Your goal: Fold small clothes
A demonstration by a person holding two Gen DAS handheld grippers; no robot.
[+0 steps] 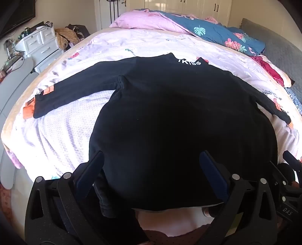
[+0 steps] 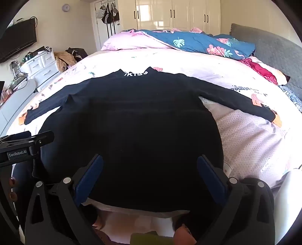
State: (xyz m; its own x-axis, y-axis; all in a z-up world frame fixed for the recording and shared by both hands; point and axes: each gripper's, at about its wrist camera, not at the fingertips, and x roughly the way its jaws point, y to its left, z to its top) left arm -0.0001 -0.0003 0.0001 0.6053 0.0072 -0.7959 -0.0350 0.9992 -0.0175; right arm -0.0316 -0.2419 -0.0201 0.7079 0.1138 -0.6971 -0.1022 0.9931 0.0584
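Note:
A small black long-sleeved top (image 1: 166,116) lies flat on the bed, collar with white lettering at the far end, both sleeves spread sideways. It also shows in the right wrist view (image 2: 135,120). My left gripper (image 1: 152,160) is open, jaws wide apart over the hem's left part. My right gripper (image 2: 150,164) is open, jaws wide apart over the hem's right part. The left gripper's body (image 2: 24,148) shows at the left edge of the right wrist view. Neither holds cloth.
The bed has a pale patterned cover (image 1: 66,120). A pink and blue quilt (image 2: 188,44) is piled at the far end. A grey headboard (image 2: 273,54) is on the right. White drawers (image 1: 39,45) with clutter stand far left. Wardrobes (image 2: 179,15) line the back wall.

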